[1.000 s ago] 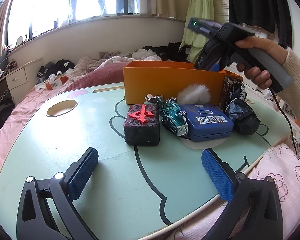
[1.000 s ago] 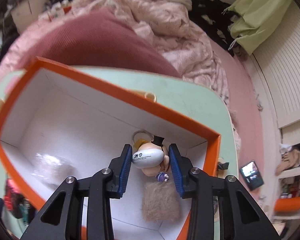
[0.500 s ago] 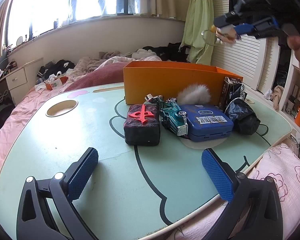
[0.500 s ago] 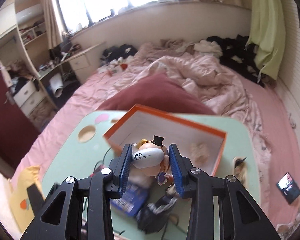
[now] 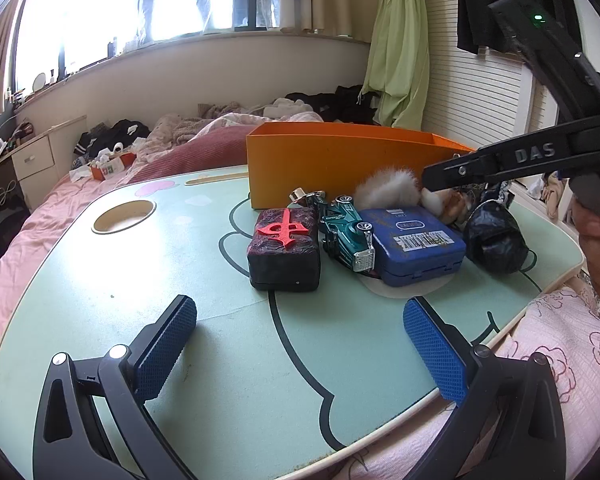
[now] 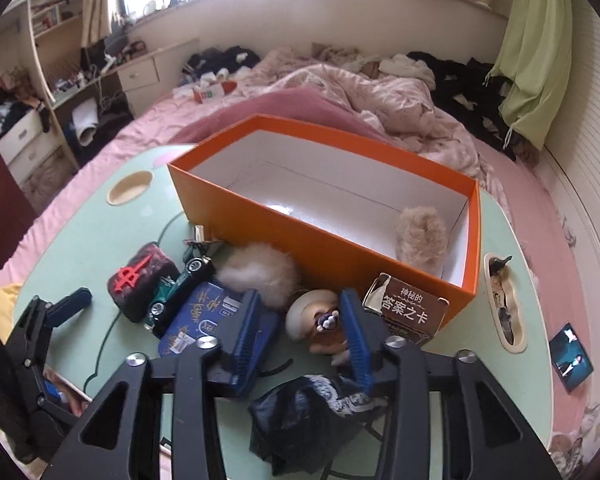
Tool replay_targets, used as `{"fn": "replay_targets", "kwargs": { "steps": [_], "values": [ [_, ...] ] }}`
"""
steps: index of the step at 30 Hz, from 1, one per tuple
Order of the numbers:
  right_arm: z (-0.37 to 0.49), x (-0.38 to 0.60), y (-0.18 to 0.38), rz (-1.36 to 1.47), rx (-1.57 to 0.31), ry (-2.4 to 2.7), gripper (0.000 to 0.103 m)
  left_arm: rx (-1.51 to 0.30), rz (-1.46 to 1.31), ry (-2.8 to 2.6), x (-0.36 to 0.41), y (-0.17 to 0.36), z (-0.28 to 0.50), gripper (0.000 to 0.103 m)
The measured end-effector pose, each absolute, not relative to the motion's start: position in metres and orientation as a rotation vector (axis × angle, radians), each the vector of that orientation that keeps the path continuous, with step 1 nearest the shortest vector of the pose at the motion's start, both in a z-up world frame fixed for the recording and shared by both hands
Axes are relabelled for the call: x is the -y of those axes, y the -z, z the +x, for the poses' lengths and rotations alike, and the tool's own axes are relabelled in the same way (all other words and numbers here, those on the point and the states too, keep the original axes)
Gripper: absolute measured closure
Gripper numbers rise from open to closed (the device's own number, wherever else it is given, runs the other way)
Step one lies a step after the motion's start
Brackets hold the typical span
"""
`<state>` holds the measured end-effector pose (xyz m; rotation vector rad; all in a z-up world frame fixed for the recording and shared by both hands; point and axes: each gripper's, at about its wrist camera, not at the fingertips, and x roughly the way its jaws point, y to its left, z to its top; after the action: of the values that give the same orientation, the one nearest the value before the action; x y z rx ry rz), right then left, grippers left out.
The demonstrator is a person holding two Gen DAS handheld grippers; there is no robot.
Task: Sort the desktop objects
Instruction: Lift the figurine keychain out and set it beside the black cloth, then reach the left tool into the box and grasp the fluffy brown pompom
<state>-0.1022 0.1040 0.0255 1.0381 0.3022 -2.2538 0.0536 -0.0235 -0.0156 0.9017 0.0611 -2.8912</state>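
An orange box (image 6: 328, 236) with a tan fur ball (image 6: 422, 236) inside stands on the green table (image 5: 160, 280). In front lie a dark mahjong block (image 5: 286, 248), a teal toy car (image 5: 348, 232), a blue tin (image 5: 414, 242), a white pompom (image 6: 260, 272), a doll figure (image 6: 320, 320), a brown card box (image 6: 408, 308) and a black bag (image 6: 312, 420). My right gripper (image 6: 304, 340) is open, its jaws on either side of the doll, which lies on the table. My left gripper (image 5: 300, 344) is open and empty, low over the near table.
A round cup hole (image 5: 124, 220) is at the table's left. A slot (image 6: 502, 304) with small items is at the table's right edge. A pink bed with pillows and clothes surrounds the table. A phone (image 6: 570, 356) lies on the bed at right.
The right gripper came out of the box with the doll, swung down in front of the box and opened; the doll now lies on the table. The left gripper stayed still.
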Motion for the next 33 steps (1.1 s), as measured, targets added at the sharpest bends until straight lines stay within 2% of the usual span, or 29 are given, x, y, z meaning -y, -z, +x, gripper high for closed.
{"fn": "replay_targets", "kwargs": {
  "steps": [3,5,9,15,20,22,23,24,33],
  "values": [
    [-0.083,-0.122,-0.038,0.883,-0.238,2.307,0.021,-0.061,0.902,2.892,0.024,0.015,0.054,0.0],
    [-0.069,-0.14,-0.046,0.767,-0.236,2.362,0.017,-0.061,0.901,2.892,0.024,0.016,0.054,0.0],
    [-0.059,-0.169,-0.049,0.688,-0.293,2.458,0.015,-0.061,0.901,2.892,0.024,0.016,0.054,0.0],
    [-0.061,-0.22,-0.022,0.786,-0.182,2.461,0.015,-0.06,0.903,2.894,0.024,0.016,0.054,0.0],
    [-0.063,-0.209,0.006,0.881,-0.19,2.38,0.015,-0.062,0.903,2.896,0.024,0.016,0.054,0.0],
    [-0.064,-0.2,0.018,0.927,-0.216,2.351,0.012,-0.061,0.903,2.896,0.024,0.016,0.054,0.0],
    [-0.058,-0.198,0.021,0.887,-0.254,2.378,0.001,-0.06,0.904,2.897,0.024,0.016,0.053,0.0],
    [-0.055,-0.196,0.024,0.859,-0.254,2.39,0.0,-0.061,0.905,2.897,0.024,0.016,0.053,0.0],
    [-0.06,-0.197,0.025,0.835,-0.239,2.355,0.0,-0.061,0.906,2.898,0.024,0.016,0.053,0.0]
  ]
}}
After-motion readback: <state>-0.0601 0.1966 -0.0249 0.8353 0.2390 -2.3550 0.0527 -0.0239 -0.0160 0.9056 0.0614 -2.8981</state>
